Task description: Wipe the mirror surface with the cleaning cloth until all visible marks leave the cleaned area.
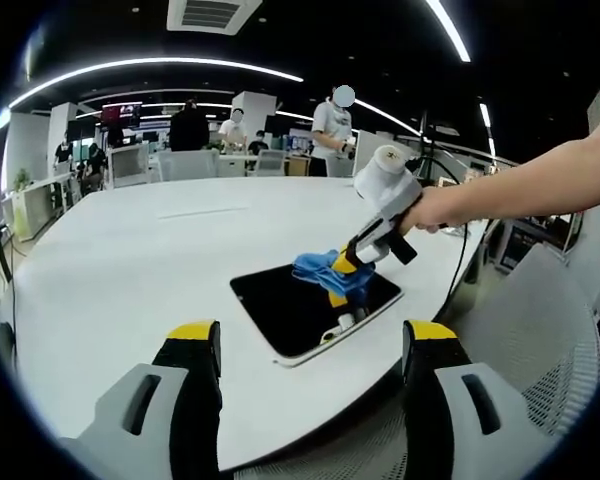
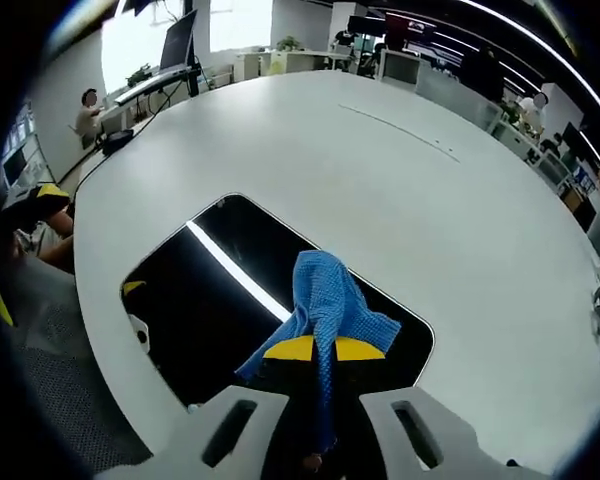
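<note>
The mirror (image 1: 305, 305) lies flat on the white table (image 1: 130, 260), near the edge closest to the person, its dark glass reflecting a ceiling light as a bright streak in the right gripper view. The right gripper (image 2: 323, 350) has its yellow-tipped jaws closed on the blue cleaning cloth (image 2: 325, 295), and the free part of the cloth drapes down onto the glass at the mirror's far-right part as the left gripper view shows it (image 1: 332, 272). The left gripper (image 1: 310, 350) hangs back off the table edge with its jaws standing wide apart and nothing between them. Wiping looks to be under way rather than finished: the cloth is on the surface, yet it covers just a small patch, and most of the glass lies bare. No marks can be made out on the uncovered glass (the reflections and the fisheye blur would hide faint smears anyway), so how much is already clean cannot be judged. What seems left is to carry the cloth across the rest of the mirror toward the near corner, with both things kept in sight.
</note>
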A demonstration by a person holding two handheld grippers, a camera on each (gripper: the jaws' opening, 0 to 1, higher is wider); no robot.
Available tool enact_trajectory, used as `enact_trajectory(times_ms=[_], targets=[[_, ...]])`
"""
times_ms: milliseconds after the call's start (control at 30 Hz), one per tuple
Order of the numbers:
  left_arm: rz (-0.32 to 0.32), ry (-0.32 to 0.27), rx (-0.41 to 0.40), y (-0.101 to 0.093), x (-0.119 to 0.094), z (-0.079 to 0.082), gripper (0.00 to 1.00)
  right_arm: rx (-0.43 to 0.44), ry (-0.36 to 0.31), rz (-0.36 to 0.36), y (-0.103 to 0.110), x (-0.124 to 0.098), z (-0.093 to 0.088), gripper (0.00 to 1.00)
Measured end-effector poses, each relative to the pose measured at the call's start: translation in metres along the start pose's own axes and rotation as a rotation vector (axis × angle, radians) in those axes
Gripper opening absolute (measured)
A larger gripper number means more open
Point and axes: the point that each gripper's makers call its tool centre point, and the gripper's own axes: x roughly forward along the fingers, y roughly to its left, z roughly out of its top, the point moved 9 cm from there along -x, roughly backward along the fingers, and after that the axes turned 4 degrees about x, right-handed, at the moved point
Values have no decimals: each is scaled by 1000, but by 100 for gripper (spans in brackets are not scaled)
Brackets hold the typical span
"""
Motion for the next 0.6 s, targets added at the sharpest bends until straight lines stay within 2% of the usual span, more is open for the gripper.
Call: enact_trajectory(times_ms=[267, 600], targets=[[-2, 0, 0, 0, 0, 0, 71, 5, -8, 2, 7, -5, -6, 0], [-7, 3, 0, -1, 0, 0, 71, -30, 3, 30, 16, -13, -14, 0]])
